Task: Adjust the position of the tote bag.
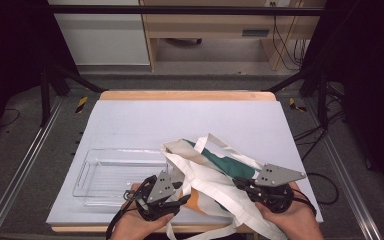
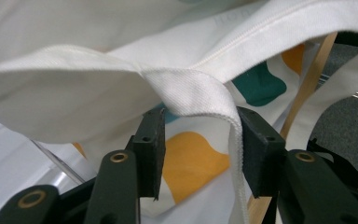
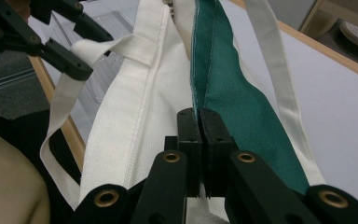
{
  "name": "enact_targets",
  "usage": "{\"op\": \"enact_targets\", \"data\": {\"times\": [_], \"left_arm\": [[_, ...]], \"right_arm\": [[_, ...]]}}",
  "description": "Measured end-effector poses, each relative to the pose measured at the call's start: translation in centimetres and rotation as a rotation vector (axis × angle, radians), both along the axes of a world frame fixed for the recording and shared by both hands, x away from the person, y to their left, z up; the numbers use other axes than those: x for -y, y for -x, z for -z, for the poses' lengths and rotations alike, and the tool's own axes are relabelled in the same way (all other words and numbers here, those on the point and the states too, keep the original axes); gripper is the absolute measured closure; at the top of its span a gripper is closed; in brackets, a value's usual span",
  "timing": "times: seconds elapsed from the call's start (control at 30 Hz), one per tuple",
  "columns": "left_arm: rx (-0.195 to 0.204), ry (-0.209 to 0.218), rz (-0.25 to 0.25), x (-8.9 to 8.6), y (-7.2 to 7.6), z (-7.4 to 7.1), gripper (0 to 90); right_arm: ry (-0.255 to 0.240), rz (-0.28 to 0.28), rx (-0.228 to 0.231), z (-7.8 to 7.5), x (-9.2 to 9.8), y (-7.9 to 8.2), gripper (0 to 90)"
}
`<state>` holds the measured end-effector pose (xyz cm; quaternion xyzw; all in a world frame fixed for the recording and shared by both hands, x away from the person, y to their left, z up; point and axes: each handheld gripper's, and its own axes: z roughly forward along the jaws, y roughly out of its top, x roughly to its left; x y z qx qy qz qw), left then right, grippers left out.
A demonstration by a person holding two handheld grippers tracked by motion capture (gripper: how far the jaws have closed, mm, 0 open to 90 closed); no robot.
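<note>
Currently, step in hand: opening or spreading the mouth of the tote bag (image 1: 215, 170), judged from both grippers working at its rim near the front edge of the table (image 1: 130, 120).
Bag position: it lies crumpled on the near right part of the table, its left side just beside, perhaps overlapping, the clear plastic tray (image 1: 105, 177); its straps trail off over the front edge.
Left gripper (image 1: 172, 197): its jaws stand apart, with the white handle strap (image 2: 200, 95) draped across the gap between them. In the left gripper view the strap touches the right jaw's tip, but nothing is pinched.
Right gripper (image 3: 199, 114): its jaws are pressed together on the bag's rim, where the cream cloth meets the green patch (image 3: 233, 98). In the high view it sits at the bag's near right corner (image 1: 247, 186).
Tray: it appears empty and sits left of the bag, its long side along the table.
Next move, as a judgement: the left gripper needs to close on the strap or the hem beneath it, so both sides of the opening are held. Then the two can draw apart and lift the mouth open.
Care needed: the strap is loose and could slip off the open jaws.
</note>
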<state>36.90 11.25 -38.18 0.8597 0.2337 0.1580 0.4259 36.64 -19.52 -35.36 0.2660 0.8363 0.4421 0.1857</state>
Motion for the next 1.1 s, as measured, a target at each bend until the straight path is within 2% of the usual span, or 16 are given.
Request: {"op": "enact_targets", "data": {"times": [0.13,0.53,0.67,0.77,0.93,1.1], "left_arm": [[0.029,0.005,0.003,-0.1,-0.1,-1.3,52.7],[0.056,0.022,0.025,0.0,0.9,-2.4,49.1],[0.057,0.013,0.025,0.5,0.0,-2.6,48.2],[0.054,0.015,0.004,0.8,-0.8,-2.3,47.2],[0.048,0.023,-0.023,0.6,-1.4,-2.0,47.2],[0.056,0.024,-0.022,1.2,-1.7,-2.0,46.5]], "right_arm": [[-0.001,-0.002,0.004,-0.1,0.1,0.2,88.1],[-0.008,0.017,0.002,-0.6,0.6,-0.2,88.1],[-0.006,0.017,0.002,-0.8,0.6,-0.2,88.1],[-0.009,0.018,0.001,-0.8,0.6,-0.1,88.1],[-0.015,0.015,0.001,-1.0,0.9,0.0,88.0],[-0.009,0.016,0.004,-1.1,0.7,0.0,88.0]]}}
